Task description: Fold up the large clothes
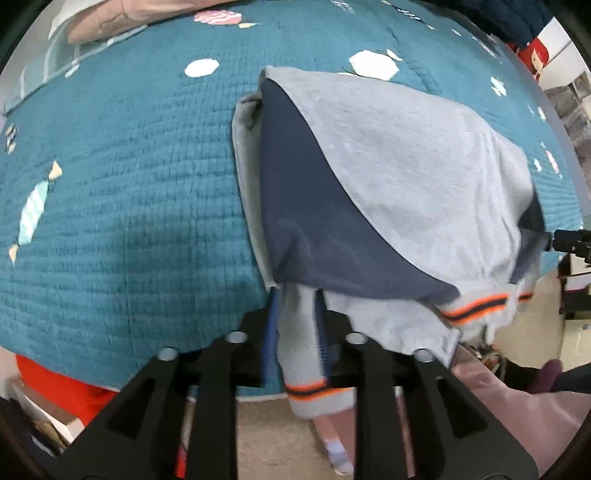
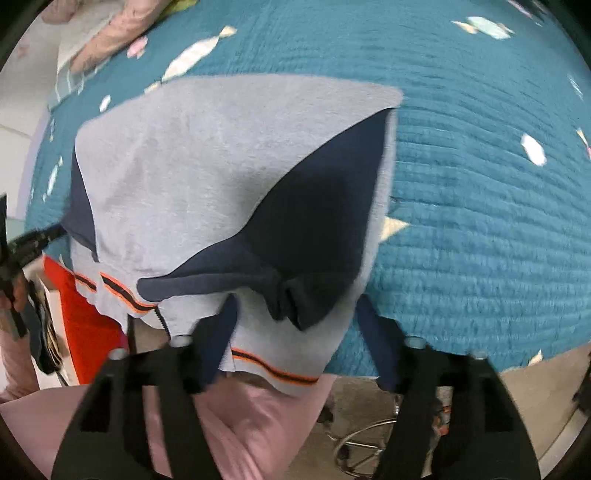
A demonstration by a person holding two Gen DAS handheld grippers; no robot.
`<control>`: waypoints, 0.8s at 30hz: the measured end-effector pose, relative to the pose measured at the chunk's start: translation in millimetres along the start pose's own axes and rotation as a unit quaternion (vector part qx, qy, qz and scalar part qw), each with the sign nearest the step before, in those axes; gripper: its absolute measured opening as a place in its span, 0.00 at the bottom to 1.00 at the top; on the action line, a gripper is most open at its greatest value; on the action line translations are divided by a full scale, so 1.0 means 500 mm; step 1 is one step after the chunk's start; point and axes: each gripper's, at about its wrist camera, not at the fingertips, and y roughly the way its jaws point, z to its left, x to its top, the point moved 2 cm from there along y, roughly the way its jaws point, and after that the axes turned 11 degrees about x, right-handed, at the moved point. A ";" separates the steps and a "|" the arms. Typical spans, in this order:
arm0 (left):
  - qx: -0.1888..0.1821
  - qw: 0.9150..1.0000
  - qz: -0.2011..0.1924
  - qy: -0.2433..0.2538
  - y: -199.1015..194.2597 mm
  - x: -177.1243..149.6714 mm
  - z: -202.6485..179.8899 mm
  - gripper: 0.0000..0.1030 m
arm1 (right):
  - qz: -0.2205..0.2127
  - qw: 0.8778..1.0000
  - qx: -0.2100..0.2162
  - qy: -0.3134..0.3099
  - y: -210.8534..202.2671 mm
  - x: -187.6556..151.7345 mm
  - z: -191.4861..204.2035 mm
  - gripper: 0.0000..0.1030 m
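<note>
A grey sweatshirt [image 1: 406, 166] with navy panels and orange-striped cuffs lies folded on the teal quilt, its lower edge hanging over the bed's near side. My left gripper [image 1: 296, 295] points steeply down at the garment's left corner. Its jaws stand apart, and a grey striped cuff [image 1: 314, 391] hangs loose between them. In the right wrist view the same sweatshirt [image 2: 203, 147] fills the middle. My right gripper [image 2: 297, 301] has its jaws wide apart around the right corner, where bunched navy cloth [image 2: 295, 295] and a striped hem [image 2: 273, 373] sit between the fingers without being pinched.
The teal quilt [image 1: 129, 166] with candy patches covers the bed all around the garment. Pink fabric [image 1: 110, 22] lies at the far left corner. An orange box [image 1: 55, 384] sits below the bed edge. A person's pink clothing [image 2: 240, 424] and a metal stool base [image 2: 365, 439] are underneath.
</note>
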 end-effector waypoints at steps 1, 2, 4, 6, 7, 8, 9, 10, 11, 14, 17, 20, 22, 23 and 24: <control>-0.009 1.000 -0.001 -0.010 -0.007 -0.006 0.006 0.51 | -0.015 0.999 0.022 0.020 -0.012 -0.007 -0.006 0.65; -0.018 1.000 -0.004 -0.023 -0.014 -0.012 0.011 0.51 | -0.025 0.998 0.040 0.038 -0.014 -0.011 -0.004 0.65; -0.037 0.998 0.001 -0.045 -0.022 -0.018 0.018 0.51 | -0.031 0.993 0.079 0.080 -0.005 -0.024 -0.004 0.65; -0.056 0.995 -0.001 -0.084 -0.030 -0.018 0.028 0.51 | -0.037 0.986 0.115 0.114 0.009 -0.030 -0.007 0.63; -0.074 0.991 0.001 -0.112 -0.030 -0.017 0.035 0.51 | -0.035 0.981 0.138 0.133 0.018 -0.031 -0.010 0.57; -0.088 0.987 0.004 -0.134 -0.029 -0.016 0.038 0.51 | -0.032 0.972 0.165 0.165 0.035 -0.035 -0.014 0.54; -0.102 0.982 0.003 -0.158 -0.027 -0.013 0.039 0.51 | -0.033 0.963 0.183 0.193 0.047 -0.036 -0.015 0.49; -0.110 0.979 0.002 -0.171 -0.026 -0.007 0.034 0.51 | -0.037 0.952 0.198 0.230 0.061 -0.041 -0.025 0.47; -0.117 0.976 0.002 -0.185 -0.023 -0.003 0.028 0.51 | -0.044 0.944 0.204 0.257 0.066 -0.042 -0.038 0.46; -0.134 0.968 0.017 -0.210 0.001 0.016 0.011 0.51 | -0.068 0.930 0.205 0.299 0.074 -0.044 -0.054 0.41; -0.151 0.960 0.037 -0.235 0.029 0.028 0.001 0.51 | -0.097 0.911 0.230 0.329 0.065 -0.043 -0.060 0.38; -0.169 0.951 0.035 -0.257 0.056 0.037 -0.005 0.34 | -0.106 0.911 0.208 0.339 0.068 -0.034 -0.068 0.38; -0.172 0.947 0.049 -0.266 0.082 0.034 -0.010 0.00 | -0.103 0.914 0.187 0.344 0.084 -0.036 -0.068 0.26; -0.165 0.946 0.062 -0.271 0.095 0.029 -0.012 0.00 | -0.102 0.919 0.174 0.340 0.087 -0.038 -0.063 0.22; -0.155 0.948 0.067 -0.269 0.101 0.023 -0.015 0.00 | -0.102 0.924 0.161 0.330 0.083 -0.047 -0.062 0.17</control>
